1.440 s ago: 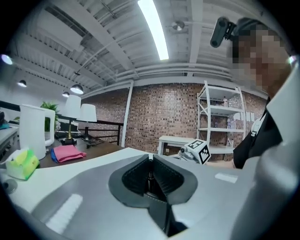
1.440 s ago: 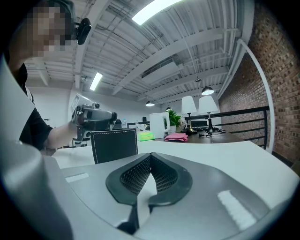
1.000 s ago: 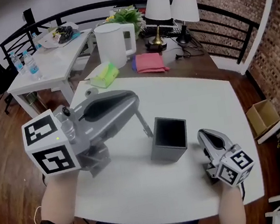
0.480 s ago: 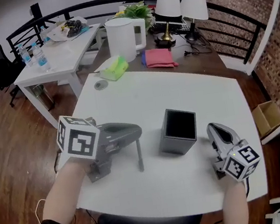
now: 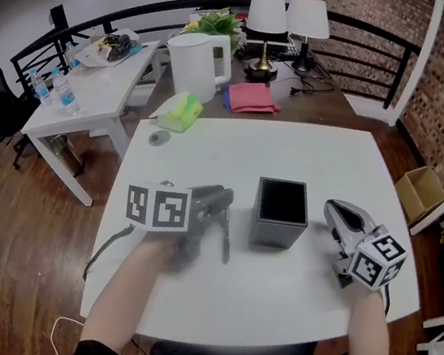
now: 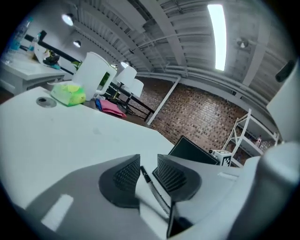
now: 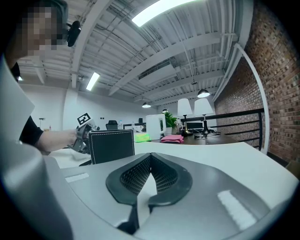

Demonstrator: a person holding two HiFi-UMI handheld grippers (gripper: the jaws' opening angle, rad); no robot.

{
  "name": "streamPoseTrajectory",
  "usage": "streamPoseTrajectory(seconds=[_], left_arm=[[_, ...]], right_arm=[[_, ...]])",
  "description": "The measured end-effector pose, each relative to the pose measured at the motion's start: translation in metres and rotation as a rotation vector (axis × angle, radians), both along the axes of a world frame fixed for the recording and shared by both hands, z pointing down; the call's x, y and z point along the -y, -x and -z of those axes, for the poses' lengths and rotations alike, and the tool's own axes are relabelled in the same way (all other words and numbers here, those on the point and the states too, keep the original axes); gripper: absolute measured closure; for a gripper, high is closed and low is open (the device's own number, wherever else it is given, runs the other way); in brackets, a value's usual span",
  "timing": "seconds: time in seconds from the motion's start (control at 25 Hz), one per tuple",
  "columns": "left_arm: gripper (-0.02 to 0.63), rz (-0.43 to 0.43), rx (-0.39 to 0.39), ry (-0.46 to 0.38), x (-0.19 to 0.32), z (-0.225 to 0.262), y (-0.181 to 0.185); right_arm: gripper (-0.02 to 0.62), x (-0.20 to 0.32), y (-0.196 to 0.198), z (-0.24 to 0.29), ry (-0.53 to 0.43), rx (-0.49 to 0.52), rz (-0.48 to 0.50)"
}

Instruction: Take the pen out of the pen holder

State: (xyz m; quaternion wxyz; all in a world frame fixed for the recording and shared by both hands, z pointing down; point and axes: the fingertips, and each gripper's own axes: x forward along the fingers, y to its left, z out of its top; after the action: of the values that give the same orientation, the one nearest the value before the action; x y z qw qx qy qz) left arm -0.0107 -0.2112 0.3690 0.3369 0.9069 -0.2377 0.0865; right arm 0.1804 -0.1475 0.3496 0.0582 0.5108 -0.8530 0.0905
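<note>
The black square pen holder (image 5: 278, 212) stands upright on the white table (image 5: 301, 153), and its opening looks empty. My left gripper (image 5: 225, 201) is low over the table just left of it, and its jaws are opening. The dark pen (image 5: 225, 239) runs between them towards the table top. In the left gripper view the pen (image 6: 151, 182) lies loose in the gap between the ribbed pads (image 6: 123, 174), with the holder (image 6: 192, 151) behind. My right gripper (image 5: 331, 211) rests right of the holder, shut and empty; the right gripper view shows the holder (image 7: 111, 145) ahead of its closed tips (image 7: 150, 164).
A white kettle (image 5: 194, 66), a green packet (image 5: 180, 110), a pink cloth (image 5: 250, 97), two lamps (image 5: 285, 16) and a plant sit on the brown desk beyond. A small round disc (image 5: 158, 138) lies at the table's far left. A black railing runs behind.
My left gripper has dropped from above the holder down to the table and rolled over, carrying the pen. Its jaws have parted round the pen. The right gripper has stayed put.
</note>
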Motion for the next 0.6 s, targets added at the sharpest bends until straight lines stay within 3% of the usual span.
streamPoseTrajectory(seconds=[0.12,0.36,0.48,0.6], left_arm=[[0.488,0.052,0.075,-0.099,0.009,0.000,0.008],[0.488,0.136,0.211,-0.345,0.014,0.001,0.036],[0.488,0.174,0.244,-0.442,0.014,0.005,0.054],[0.495,0.208,0.235,-0.482,0.014,0.008,0.068]], right_arm=[[0.581,0.000,0.000,0.000,0.003,-0.003,-0.004],[0.581,-0.001,0.001,0.000,0.001,-0.002,-0.001],[0.581,0.000,0.000,0.000,-0.002,0.001,0.001],[0.581,-0.001,0.000,0.000,0.000,0.000,-0.001]])
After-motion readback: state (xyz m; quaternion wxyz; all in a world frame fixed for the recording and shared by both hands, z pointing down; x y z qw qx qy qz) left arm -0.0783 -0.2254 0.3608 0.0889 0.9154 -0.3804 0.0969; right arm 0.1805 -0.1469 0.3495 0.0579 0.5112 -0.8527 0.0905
